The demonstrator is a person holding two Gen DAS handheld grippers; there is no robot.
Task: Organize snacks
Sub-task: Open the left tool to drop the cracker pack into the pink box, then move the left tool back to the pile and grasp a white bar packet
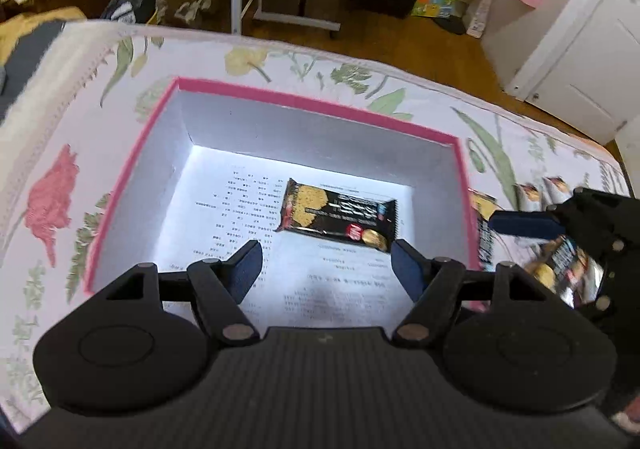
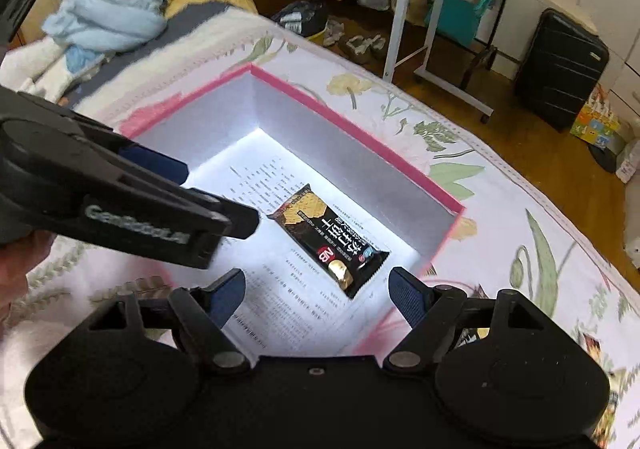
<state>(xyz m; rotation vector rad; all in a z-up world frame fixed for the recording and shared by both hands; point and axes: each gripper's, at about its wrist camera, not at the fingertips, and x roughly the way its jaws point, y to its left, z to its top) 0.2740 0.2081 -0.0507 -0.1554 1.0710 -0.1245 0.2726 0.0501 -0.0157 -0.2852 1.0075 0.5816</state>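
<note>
Fingers of left gripper (image 1: 326,265) and right gripper (image 2: 316,291) released, holding nothing. Snack packet (image 2: 330,239) flat inside pink-rimmed box (image 2: 360,137), right of centre. Probably light, crinkly, brittle; pinch across narrow width.

Your left gripper (image 1: 326,265) and right gripper (image 2: 316,289) are matt black plastic with round metal pivot pins, and their pads (image 1: 406,269) carry a rough, dark blue textured facing. The snack packet (image 1: 338,217) you have in the box is glossy film, catching light at its gold print. The box (image 1: 320,105) looks like smooth cardboard, pink-edged, with matt pale walls and printed paper on its floor. The floral bedspread (image 1: 52,189) beneath is soft matt cloth. The floor (image 2: 536,153) is polished wood.
</note>
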